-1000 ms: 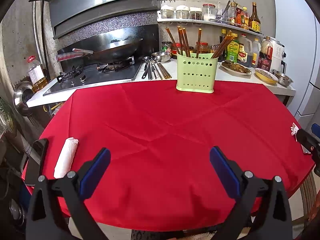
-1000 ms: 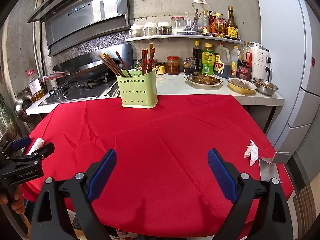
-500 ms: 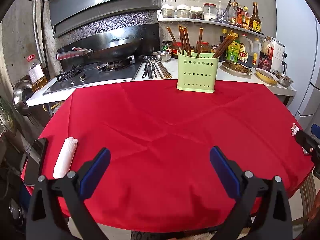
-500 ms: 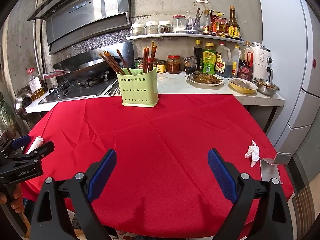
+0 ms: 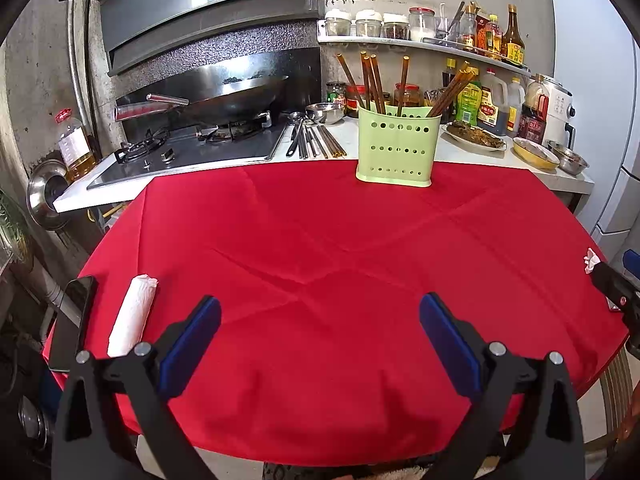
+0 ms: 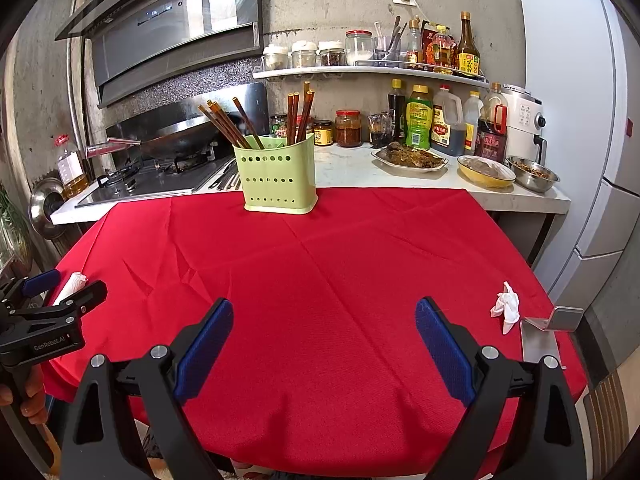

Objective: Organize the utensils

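My left gripper (image 5: 320, 336) & right gripper (image 6: 324, 336) both gape wide, empty, over red cloth (image 5: 340, 240). Chopsticks (image 5: 370, 80) stand in green holder (image 5: 394, 152) at far edge; more utensils (image 5: 316, 142) on counter.

**Chopsticks in the green holder, loose utensils on the counter**

We see a pale green plastic holder (image 5: 394, 151) with rows of round holes. It stands upright at the far edge of the red tablecloth (image 5: 320, 272), touching the white counter (image 5: 348, 136). Brown wooden chopsticks (image 5: 370, 82) stand in it with their ends up. They lean in several directions, some to the left and some to the right. Behind the holder, on the counter beside the stove, we see a loose group of metal utensils and chopsticks (image 5: 314, 142) lying flat, roughly parallel.
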The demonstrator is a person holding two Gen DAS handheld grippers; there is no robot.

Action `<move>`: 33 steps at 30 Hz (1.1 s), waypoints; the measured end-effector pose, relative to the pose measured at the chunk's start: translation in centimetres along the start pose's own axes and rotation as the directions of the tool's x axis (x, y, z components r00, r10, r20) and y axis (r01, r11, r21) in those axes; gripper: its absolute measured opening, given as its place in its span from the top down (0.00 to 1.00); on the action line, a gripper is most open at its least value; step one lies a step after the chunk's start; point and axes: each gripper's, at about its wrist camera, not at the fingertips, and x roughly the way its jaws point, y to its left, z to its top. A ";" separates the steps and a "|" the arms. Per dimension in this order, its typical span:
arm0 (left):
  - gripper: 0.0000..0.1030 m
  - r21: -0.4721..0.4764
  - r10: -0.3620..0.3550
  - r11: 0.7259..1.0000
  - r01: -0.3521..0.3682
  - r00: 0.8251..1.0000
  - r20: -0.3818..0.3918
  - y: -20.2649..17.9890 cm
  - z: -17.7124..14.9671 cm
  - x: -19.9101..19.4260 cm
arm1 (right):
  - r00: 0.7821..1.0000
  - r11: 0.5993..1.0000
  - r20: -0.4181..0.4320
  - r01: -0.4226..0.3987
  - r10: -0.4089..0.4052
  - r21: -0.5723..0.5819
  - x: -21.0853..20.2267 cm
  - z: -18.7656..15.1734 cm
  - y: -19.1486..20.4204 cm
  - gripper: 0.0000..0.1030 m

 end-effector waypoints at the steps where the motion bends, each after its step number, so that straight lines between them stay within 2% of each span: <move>1: 0.06 0.000 0.000 1.000 0.000 1.000 -0.001 0.0 0.0 0.0 | 1.000 1.000 -0.002 0.000 0.000 0.001 0.0 0.0 0.0 0.11; 33: 0.06 0.008 -0.002 1.000 0.002 1.000 -0.006 -0.3 -0.1 0.0 | 1.000 1.000 -0.008 0.006 -0.006 0.004 -0.1 -0.2 0.0 0.11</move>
